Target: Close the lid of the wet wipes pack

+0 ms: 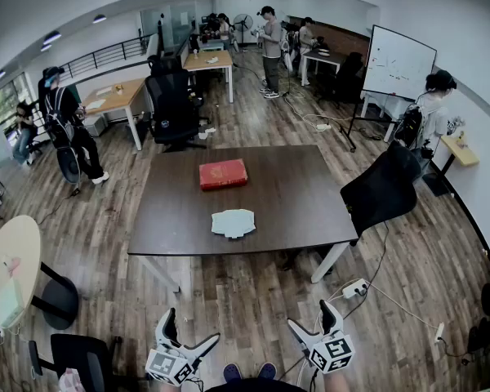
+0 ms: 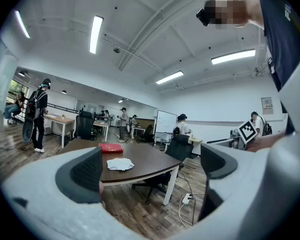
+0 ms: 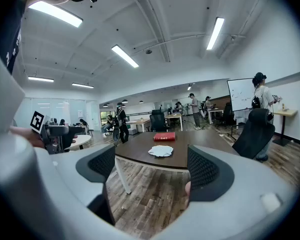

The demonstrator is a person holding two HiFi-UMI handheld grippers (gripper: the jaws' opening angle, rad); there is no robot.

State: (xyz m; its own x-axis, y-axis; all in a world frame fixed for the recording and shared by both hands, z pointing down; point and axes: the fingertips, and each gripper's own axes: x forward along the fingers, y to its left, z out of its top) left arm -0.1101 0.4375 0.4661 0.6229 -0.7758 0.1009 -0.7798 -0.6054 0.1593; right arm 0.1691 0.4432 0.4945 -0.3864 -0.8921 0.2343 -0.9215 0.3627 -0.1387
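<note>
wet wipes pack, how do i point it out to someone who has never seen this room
Find the big dark brown table in the middle of the office. Two things lie on it, apart from each other. The wet wipes pack is the pale, whitish one nearer the edge closest to the head view's camera, not the flat red item farther back.

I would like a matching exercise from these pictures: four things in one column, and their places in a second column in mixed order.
Things:
1. red flat item
2. pale pack
3. black chair
4. whiteboard

Places:
a. on the floor, at the right side of the table
b. on the table, nearer its front edge
c. standing beyond the table, at the right
d. on the table, farther from its front edge

Pairs: 1-d; 2-b; 3-a; 4-c.
</note>
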